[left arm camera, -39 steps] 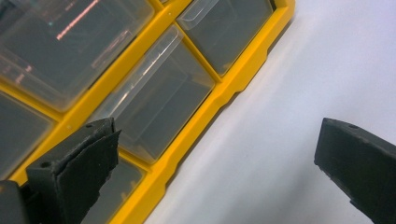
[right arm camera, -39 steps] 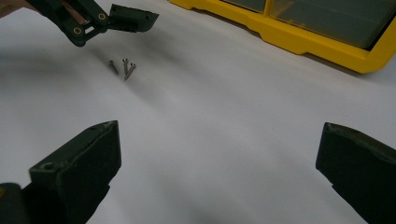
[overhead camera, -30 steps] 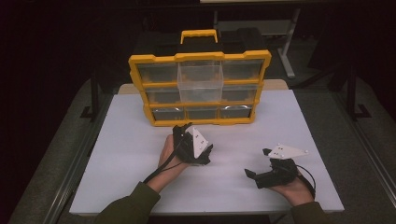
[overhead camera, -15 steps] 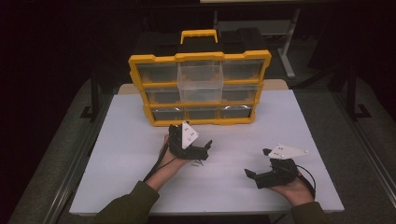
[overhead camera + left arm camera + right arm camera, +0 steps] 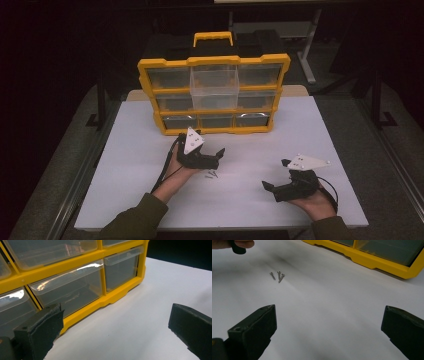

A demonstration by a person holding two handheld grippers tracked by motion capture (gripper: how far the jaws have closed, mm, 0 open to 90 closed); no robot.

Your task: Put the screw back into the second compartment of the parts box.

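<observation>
While the yellow organizer [image 5: 214,95] stands at the table's far side in the high view, the left gripper [image 5: 212,156] hangs before its bottom drawers, three screws [image 5: 210,174] just nearer. Left gripper view: jaws spread wide, empty, facing the organizer's lower drawers [image 5: 67,290]. Right gripper view: jaws wide apart, empty; the screws [image 5: 277,276] lie ahead, well short of the organizer [image 5: 372,261].

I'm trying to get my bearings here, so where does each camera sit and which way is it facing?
High view: above the person's side, looking forward and down at the white table, yellow organizer, both forearms and hands.
Left gripper view: rides the left gripper, facing the organizer's bottom drawers; its jaws wide apart.
Right gripper view: rides the right gripper, facing the screws; jaws apart.
All three share the organizer.
</observation>
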